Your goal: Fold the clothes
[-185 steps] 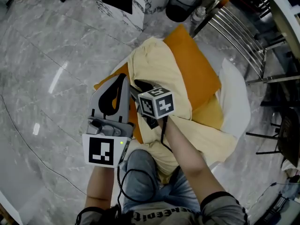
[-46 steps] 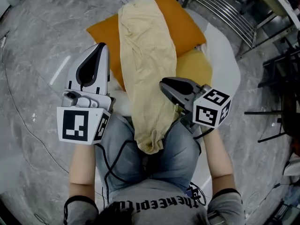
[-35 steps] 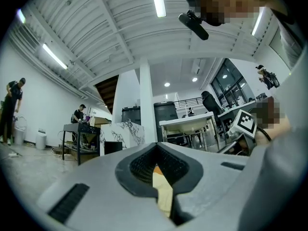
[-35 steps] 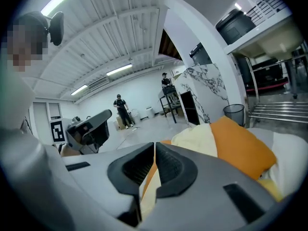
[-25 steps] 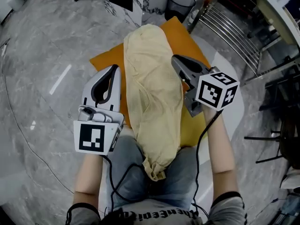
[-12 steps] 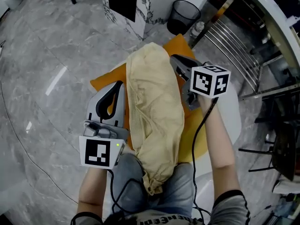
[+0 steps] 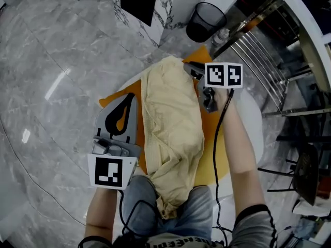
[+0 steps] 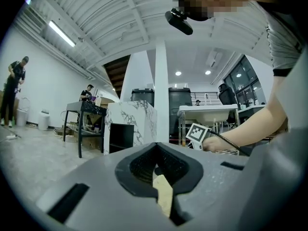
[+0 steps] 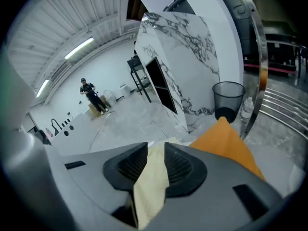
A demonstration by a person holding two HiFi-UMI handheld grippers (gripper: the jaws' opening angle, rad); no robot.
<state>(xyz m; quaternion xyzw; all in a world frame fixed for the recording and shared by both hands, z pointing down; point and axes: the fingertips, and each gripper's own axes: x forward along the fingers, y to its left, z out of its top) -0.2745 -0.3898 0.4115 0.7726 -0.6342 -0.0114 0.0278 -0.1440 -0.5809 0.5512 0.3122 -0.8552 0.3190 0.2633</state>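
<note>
Cloth this soft and light sags and slips, so the yellow garment [image 7: 170, 133], draped from orange cushion [image 7: 209, 138] to lap, wants gripping at hems: left tongs [image 7: 130, 99] pinch an edge, right tongs [image 7: 192, 70] have just been opening, fabric loose between.

Grey marbled floor [image 7: 46, 45] all round. Up top, a black wastebasket [image 7: 206, 20] stands beside a white marble-veined block [image 7: 173, 1] with a dark panel [image 7: 135, 1] in its face. A clear bottle [image 7: 220, 35] sits just by the basket. Metal rack bars [image 7: 258, 50] run off right. Far back in the left gripper view, one person [image 8: 88, 91] stands mid-hall, another [image 8: 14, 81] at the far left.
</note>
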